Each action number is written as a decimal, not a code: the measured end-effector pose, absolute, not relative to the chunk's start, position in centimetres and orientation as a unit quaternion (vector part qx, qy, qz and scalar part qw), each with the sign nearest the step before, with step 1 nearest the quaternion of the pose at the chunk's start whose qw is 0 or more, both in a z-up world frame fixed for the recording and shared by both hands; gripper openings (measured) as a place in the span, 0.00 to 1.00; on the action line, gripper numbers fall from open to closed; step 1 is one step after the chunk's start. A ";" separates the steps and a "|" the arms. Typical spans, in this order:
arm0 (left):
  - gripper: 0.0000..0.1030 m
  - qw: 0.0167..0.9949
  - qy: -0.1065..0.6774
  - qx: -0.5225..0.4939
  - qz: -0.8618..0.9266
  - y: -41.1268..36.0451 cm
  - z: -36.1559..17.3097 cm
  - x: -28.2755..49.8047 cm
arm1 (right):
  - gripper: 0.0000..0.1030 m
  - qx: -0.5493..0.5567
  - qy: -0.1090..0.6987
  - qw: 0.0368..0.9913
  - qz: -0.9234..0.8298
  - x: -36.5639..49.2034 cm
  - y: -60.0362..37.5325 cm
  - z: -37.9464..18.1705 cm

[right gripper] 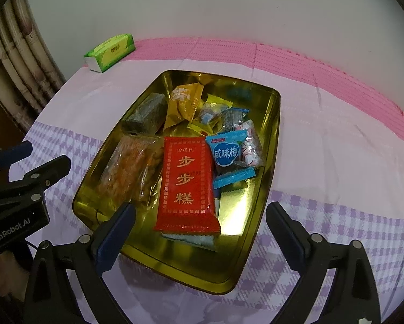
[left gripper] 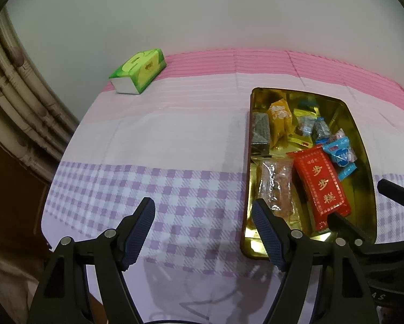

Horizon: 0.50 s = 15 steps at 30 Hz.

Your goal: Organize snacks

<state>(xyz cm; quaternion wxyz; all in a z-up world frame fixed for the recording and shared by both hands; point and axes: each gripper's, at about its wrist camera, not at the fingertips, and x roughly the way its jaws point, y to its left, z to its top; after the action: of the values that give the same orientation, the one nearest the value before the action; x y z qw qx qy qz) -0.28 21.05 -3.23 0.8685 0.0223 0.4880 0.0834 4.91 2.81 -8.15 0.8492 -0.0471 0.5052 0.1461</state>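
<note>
Apparently late stage: snacks already gathered in gold tray; none seen loose on the cloth.
Left hand-held gripper: jaws spread wide, empty, hovering over checked cloth at tray's 9 o'clock.
Right hand-held gripper: jaws spread wide, empty, straddling tray's near end at 6 o'clock.
Next move, by guess: either nudge red packet straight or square the tray; needs a light pinch on a slippery wrapper.
Tray: shiny metal, rectangular, rounded corners, shallow walls.
Red packet: glossy, flat pillow shape, gold characters.
Blue packet: crinkly foil, at red packet's 2 o'clock.
Clear bag: orange pieces inside.
Counter: soft pink-and-lilac cloth, creased.
Tissue pack: green, at 11 o'clock, well apart.
</note>
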 end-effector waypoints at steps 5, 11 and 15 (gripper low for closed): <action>0.73 0.870 0.486 0.023 0.079 20.8 -3.2 -0.4 | 0.93 -0.046 0.507 0.848 0.149 4.9 2.9 -8.3; 0.73 0.871 0.486 0.023 0.071 20.6 -3.1 -0.4 | 0.93 -0.043 0.506 0.848 0.148 4.8 2.8 -8.3; 0.73 0.871 0.485 0.023 0.070 20.5 -3.1 -0.5 | 0.93 -0.043 0.506 0.848 0.149 4.7 2.8 -8.2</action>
<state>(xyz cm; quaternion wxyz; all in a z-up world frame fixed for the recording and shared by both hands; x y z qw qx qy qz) -0.46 20.47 -3.10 0.8713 0.0234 0.4853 0.0697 4.70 2.81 -8.22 0.8483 -0.0433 0.5061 0.1494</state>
